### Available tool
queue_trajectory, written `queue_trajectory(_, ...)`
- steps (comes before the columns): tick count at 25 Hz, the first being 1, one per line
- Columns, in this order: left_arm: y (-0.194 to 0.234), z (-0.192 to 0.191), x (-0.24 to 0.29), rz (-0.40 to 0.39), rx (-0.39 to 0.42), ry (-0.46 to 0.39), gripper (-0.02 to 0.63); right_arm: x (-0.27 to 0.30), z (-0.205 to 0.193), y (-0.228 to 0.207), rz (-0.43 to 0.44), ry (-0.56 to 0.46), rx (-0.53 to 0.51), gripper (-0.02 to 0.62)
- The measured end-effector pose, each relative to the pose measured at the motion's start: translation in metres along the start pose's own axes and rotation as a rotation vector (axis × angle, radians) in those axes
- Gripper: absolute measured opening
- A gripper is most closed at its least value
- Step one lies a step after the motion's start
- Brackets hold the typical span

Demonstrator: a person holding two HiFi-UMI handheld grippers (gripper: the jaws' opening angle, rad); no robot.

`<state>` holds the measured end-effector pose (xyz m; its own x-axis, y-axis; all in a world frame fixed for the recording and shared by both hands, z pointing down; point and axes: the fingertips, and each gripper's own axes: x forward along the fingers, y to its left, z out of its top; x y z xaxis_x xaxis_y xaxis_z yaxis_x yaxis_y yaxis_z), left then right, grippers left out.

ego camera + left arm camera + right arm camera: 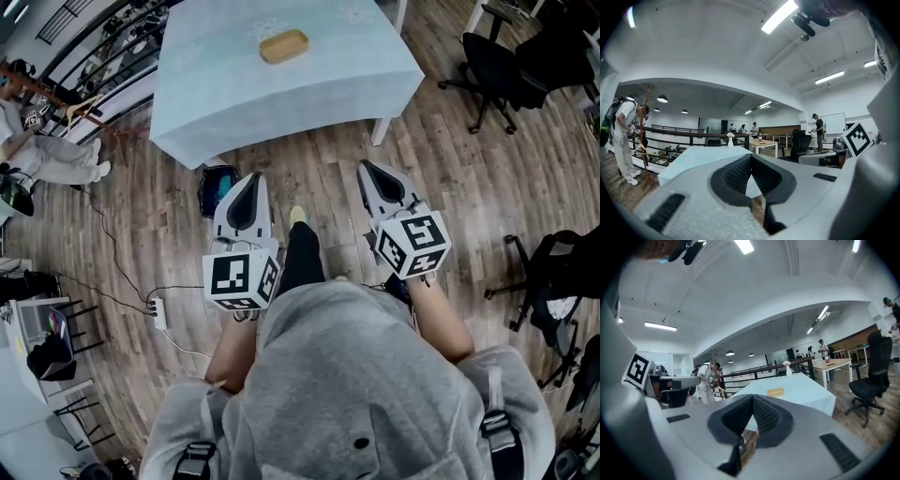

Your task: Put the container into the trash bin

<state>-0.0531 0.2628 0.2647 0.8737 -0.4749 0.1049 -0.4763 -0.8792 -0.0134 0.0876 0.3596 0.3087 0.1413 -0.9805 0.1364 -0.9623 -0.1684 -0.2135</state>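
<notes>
Left gripper [253, 180], right gripper [366, 167]: jaws together, empty. Container [283, 45] far, on table [234, 103]. Approach level, open jaws early (before table edge), grip rim squarely.

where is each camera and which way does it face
Head view: on the head, steeply down at floor, table, container; shows hoodie, left claw, right claw.
Left gripper view: on the left claw, level along its shut jaws toward the table; right claw at right.
Right gripper view: on the right claw, same way, jaws shut; left claw at left.
Shared: head and right gripper views both show the container.
</notes>
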Motion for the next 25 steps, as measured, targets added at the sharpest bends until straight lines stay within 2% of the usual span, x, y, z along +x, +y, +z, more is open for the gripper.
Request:
queue_trajectory(12, 0.054, 0.001, 0.048, 0.044, -0.031, 0.008, 0.018, 0.075, 0.010, -0.002, 0.033, 0.030, -0.050, 0.026)
queue_trajectory(25, 0.107, 0.004, 0.107, 0.031, -0.056, 0.033, 0.018, 0.148, 0.023, -0.008, 0.023, 0.068, -0.058, 0.026)
